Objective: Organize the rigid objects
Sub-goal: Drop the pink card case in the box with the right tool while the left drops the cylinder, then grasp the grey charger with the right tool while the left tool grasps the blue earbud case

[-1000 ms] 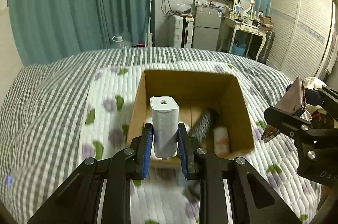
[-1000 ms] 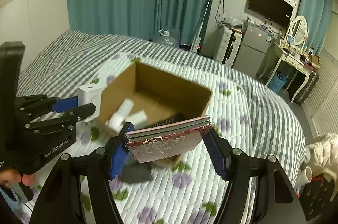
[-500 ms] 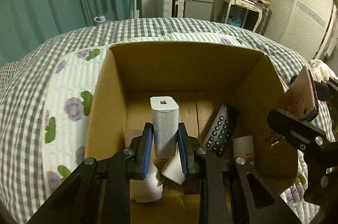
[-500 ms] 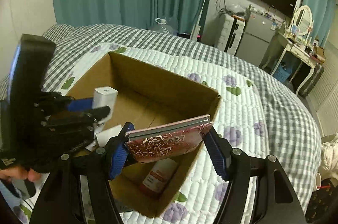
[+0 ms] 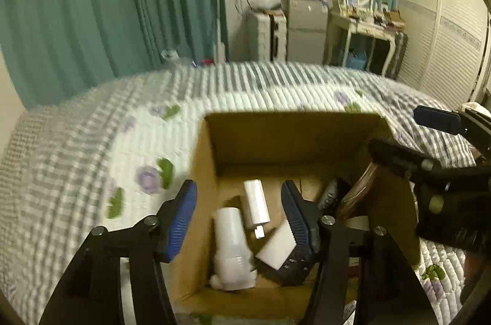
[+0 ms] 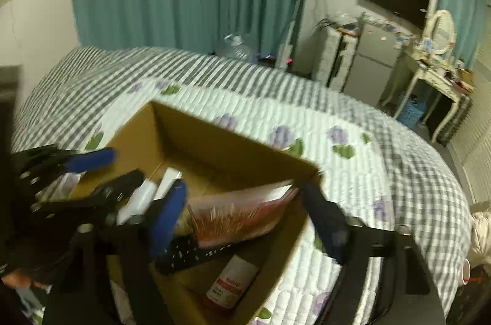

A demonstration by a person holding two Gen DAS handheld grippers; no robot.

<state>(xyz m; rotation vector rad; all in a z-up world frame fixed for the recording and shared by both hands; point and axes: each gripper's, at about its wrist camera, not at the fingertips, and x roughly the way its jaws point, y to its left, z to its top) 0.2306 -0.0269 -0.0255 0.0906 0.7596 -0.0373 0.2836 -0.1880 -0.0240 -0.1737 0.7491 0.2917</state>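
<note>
An open cardboard box (image 5: 276,134) (image 6: 214,141) sits on the quilted bed. My left gripper (image 5: 239,214) is open above its left half. The white charger (image 5: 256,205) lies loose on the box floor beside a white bottle (image 5: 231,245) and a white block (image 5: 276,245). My right gripper (image 6: 245,217) is open over the box's right half. The red patterned notebook (image 6: 242,214) lies tilted inside between its fingers, on a black remote (image 6: 196,254). A red-labelled bottle (image 6: 230,283) lies below it. The right gripper also shows in the left wrist view (image 5: 435,141).
The bed (image 5: 92,156) has a flowered quilt over a checked cover. Teal curtains (image 5: 107,2), a fridge and a dressing table (image 5: 362,30) stand beyond the bed. White wardrobe doors (image 5: 454,48) are at the right.
My left gripper opened and let go of the white charger, which now lies in the box. My right gripper opened and the notebook dropped into the box. Both grippers rose slightly.
</note>
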